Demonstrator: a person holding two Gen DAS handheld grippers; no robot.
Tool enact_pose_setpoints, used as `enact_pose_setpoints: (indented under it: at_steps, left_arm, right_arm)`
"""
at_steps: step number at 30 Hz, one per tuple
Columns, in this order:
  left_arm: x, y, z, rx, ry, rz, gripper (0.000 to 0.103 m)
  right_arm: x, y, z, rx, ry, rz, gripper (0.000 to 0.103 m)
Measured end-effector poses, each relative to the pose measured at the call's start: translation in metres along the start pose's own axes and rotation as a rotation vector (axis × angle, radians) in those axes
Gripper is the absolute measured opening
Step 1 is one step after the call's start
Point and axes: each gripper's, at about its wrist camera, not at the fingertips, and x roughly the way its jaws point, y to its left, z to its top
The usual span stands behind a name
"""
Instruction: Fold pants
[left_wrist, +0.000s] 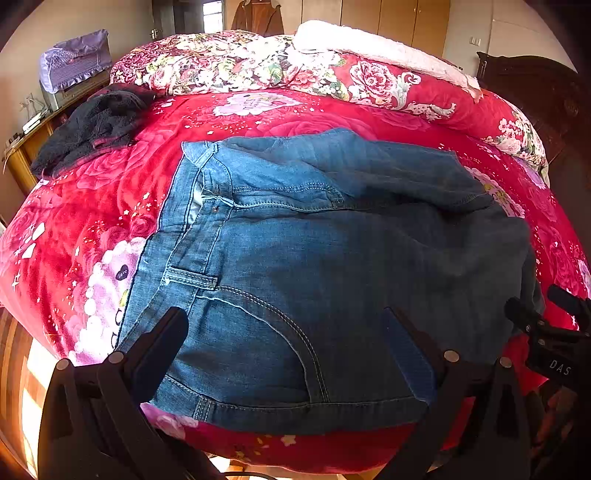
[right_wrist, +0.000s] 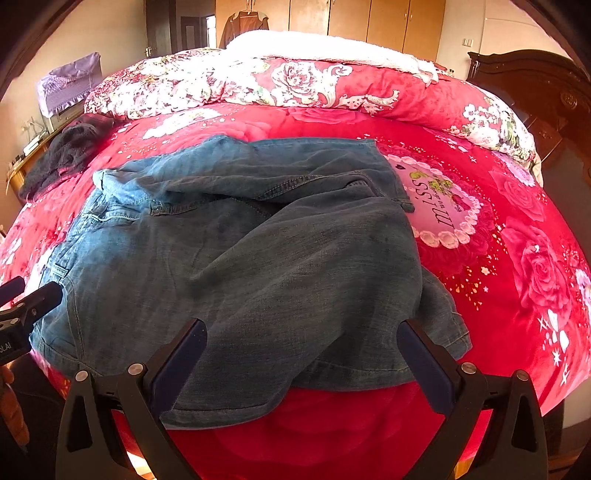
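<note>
Blue denim pants (left_wrist: 314, 266) lie folded over on a red floral bedspread (left_wrist: 110, 192), waistband to the left, legs doubled back across the top. My left gripper (left_wrist: 284, 317) is open above the pocket and waistband end near the front bed edge, holding nothing. My right gripper (right_wrist: 301, 328) is open above the folded leg end of the pants (right_wrist: 258, 258), empty. The right gripper also shows at the right edge of the left wrist view (left_wrist: 546, 314); the left gripper shows at the left edge of the right wrist view (right_wrist: 29, 299).
A dark fleece garment (left_wrist: 88, 125) lies at the bed's far left. A rolled floral quilt (left_wrist: 295, 70) with a white blanket (left_wrist: 369, 44) runs along the far side. A dark wooden headboard (left_wrist: 535, 88) stands right; a desk with a covered appliance (left_wrist: 74, 59) stands left.
</note>
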Motion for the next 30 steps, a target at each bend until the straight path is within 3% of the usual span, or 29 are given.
enact_pose_setpoints:
  at_steps: [12,21,26,30]
  left_arm:
    - [0.004,0.0,-0.001,0.003,0.018,0.003,0.103]
    - [0.016,0.012,0.006,-0.036,0.088,0.004,0.103]
    - [0.031,0.04,0.019,-0.144,0.258,-0.086,0.103]
    - [0.034,0.072,0.015,-0.317,0.415,-0.251,0.103]
  right_arm:
    - [0.0,-0.004,0.001,0.024,0.007,0.007,0.103]
    - [0.007,-0.031,0.006,0.078,0.04,0.01,0.103]
    - [0.012,-0.084,0.014,0.171,0.061,-0.064,0.103]
    - [0.03,-0.144,0.011,0.312,0.138,-0.09,0.103]
